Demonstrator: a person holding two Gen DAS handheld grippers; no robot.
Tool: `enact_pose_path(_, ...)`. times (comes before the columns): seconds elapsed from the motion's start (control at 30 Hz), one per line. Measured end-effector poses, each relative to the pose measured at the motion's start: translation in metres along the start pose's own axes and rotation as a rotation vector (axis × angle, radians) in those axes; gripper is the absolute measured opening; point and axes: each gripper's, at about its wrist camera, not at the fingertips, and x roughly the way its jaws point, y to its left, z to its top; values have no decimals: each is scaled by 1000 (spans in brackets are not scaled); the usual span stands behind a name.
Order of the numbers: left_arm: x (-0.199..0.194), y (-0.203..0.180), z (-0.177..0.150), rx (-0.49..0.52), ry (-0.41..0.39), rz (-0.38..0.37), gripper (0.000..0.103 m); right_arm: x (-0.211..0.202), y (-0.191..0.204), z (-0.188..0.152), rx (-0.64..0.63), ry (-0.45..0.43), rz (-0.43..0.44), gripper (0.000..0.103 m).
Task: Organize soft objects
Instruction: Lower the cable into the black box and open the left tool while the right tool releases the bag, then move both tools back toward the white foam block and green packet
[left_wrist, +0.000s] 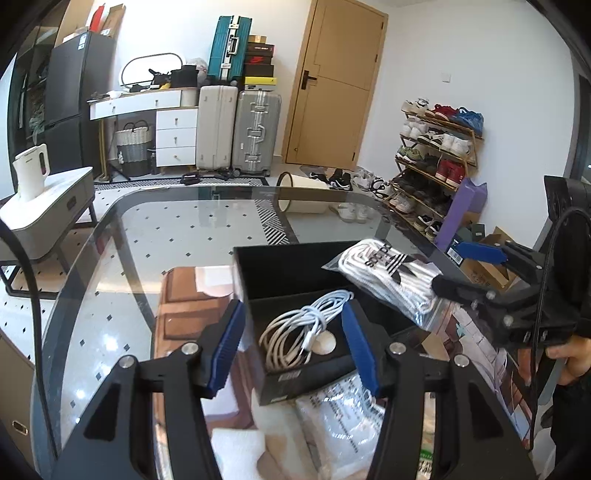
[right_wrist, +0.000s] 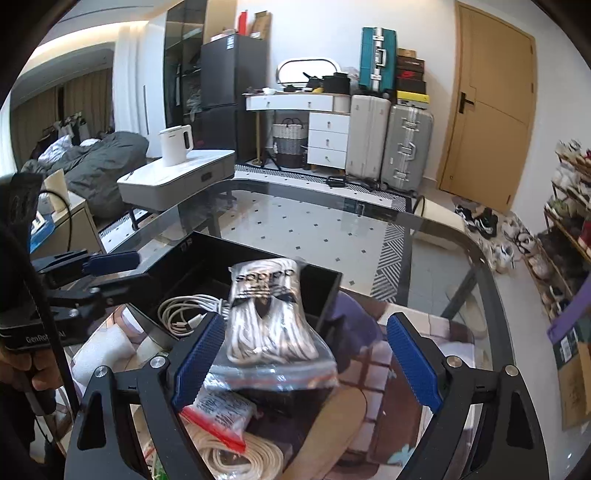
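Both grippers, left (left_wrist: 293, 345) and right (right_wrist: 308, 363), gape released; laces bag (right_wrist: 271, 314) overhangs box rim (right_wrist: 325, 295).

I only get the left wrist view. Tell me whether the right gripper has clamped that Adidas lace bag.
Observer: Not clamped. The right gripper is wide open; the lace bag lies between its fingers, nearer the left one.
Operator: Report where the bag sits.
Observer: Its far end is over the black box; its near end lies outside the box's near wall.
Operator: Name what's under that gripper.
Observer: A red-zip bag and, nearer the camera, a coil of flat cream cord.
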Motion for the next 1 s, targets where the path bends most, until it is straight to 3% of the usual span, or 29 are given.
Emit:
enact_pose_path(0.13, -8, 2, -8, 23, 2, 33, 60, -9, -17, -5, 64, -26, -24, 95)
enact_pose_path(0.2, -11, 1, -10, 33, 1, 44, 73, -1, -23, -6, 76, 6, -60, 96)
enact_pose_path(0.27, -18, 3, -14, 33, -26, 52, 97, 13, -21, -7, 57, 54, -83, 96)
enact_pose_path(0.3, -22, 3, -15, 32, -44, 58, 100, 17, -17, -7, 51, 55, -73, 96)
enact_pose_path(0.57, -27, 10, -25, 39, -26, 95, 101, 36, 20, -6, -47, 78, -36, 96)
enact_pose_path(1.0, -45, 13, -49, 44, -13, 134, 103, -14, 26, -29, 6, 47, 17, 101)
